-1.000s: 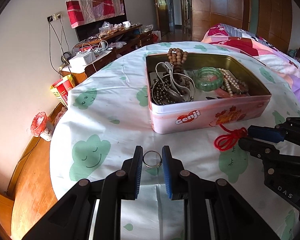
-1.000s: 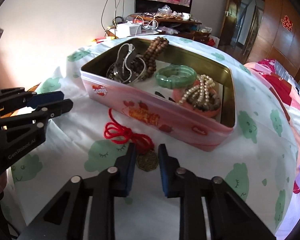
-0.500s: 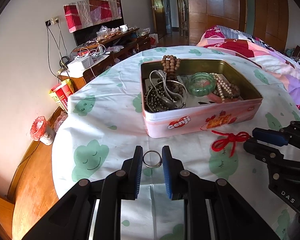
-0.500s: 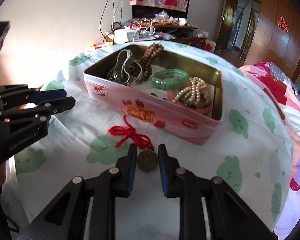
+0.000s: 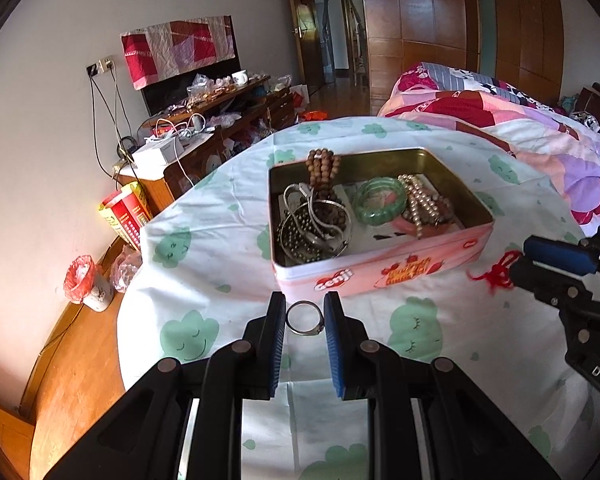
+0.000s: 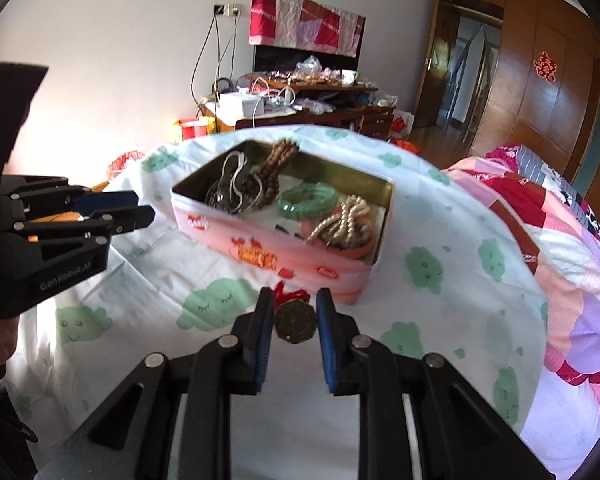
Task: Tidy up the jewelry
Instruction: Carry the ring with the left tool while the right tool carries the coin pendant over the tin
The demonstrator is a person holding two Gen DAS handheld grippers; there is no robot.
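1. Left tongs (image 5: 304,317): pinching a silver ring (image 5: 305,317) between the blue pads, held above the cloth just near of the tin.
2. Right tongs (image 6: 292,317): pinching an octagonal bronze pendant (image 6: 295,322); its red cord (image 6: 288,293) trails off the far edge of the pendant, toward the tin.
3. Pink biscuit tin (image 5: 384,276): open, standing on the worktop (image 5: 220,240), which is covered by a white cloth printed with green clouds.
4. Tin contents: at the left, wooden bead bracelet (image 5: 323,165) draped over the far wall, and silver bangles (image 5: 320,220); green bangle (image 5: 380,201) centre; pearl strand (image 5: 420,204) right.
5. Both tongs sit on the near side of the tin, well apart.
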